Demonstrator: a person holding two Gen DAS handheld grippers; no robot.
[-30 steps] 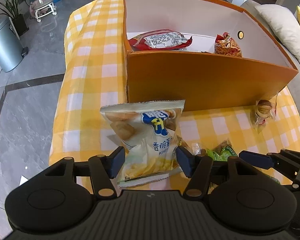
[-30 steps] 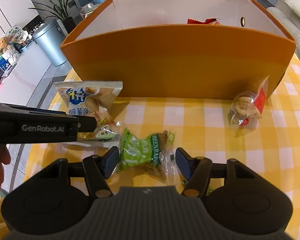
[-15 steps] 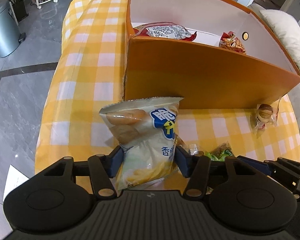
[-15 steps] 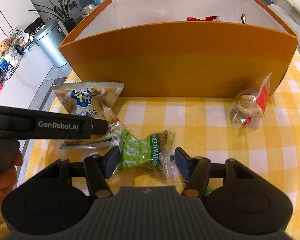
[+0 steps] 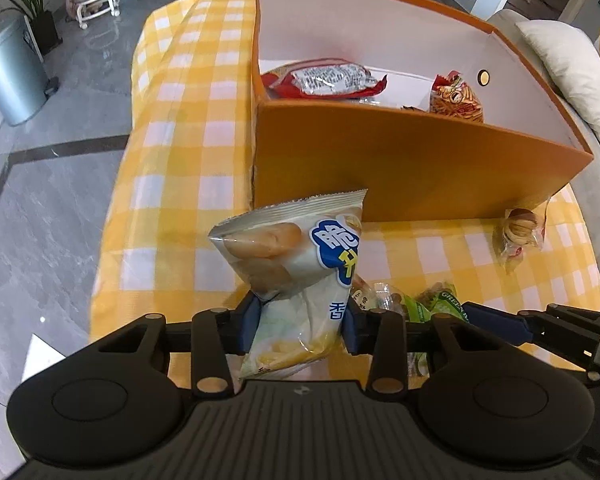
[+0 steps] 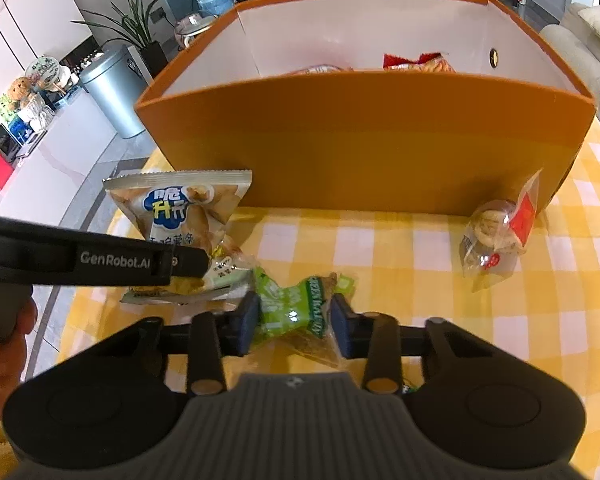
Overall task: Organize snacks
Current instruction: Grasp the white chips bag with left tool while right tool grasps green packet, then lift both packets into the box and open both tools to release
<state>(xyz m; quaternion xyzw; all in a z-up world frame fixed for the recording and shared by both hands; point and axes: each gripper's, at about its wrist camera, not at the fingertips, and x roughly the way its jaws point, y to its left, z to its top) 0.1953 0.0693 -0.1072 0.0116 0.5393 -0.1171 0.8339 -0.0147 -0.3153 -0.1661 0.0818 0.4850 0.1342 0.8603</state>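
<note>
Pale chip bag (image 5: 300,264) sits between the left tongs (image 5: 298,326), lower half pinched in, top half sticking up and leaning toward the orange box (image 5: 400,168); tongs closing, pads (image 5: 247,322) already denting the film. Green raisin packet (image 6: 296,312) is between the right tongs (image 6: 294,324), also closing, pads touching both crinkled sides, packet low over the bench (image 6: 380,248) and just beside the chip bag's bottom edge

Risks, judged from this:
- chip bag is air-filled and slick; grip is on the lower part only, so the puffed top could swing or the film slide out on the lift. A hard squeeze may crush the chips or pop the seal
- raisin packet is held across its twisted middle with loose clear wrap around it; tongs may catch only wrap and the packet drops on the way up
- the two tongs are close together, left one's arm crossing right by the green packet; lifting both at once could knock them or drag a small clear-wrapped piece (image 5: 384,296) lying between the two snacks
- box wall is tall and near; a low carry would snag the chip bag's top edge on the rim
- red packet (image 5: 324,78) and orange-red packet (image 5: 456,98) already lie inside, so a drop may land on top and slide

Clear-bagged cookies (image 6: 496,236) lie untouched on the bench beside the box's front wall, well apart from both tongs
</note>
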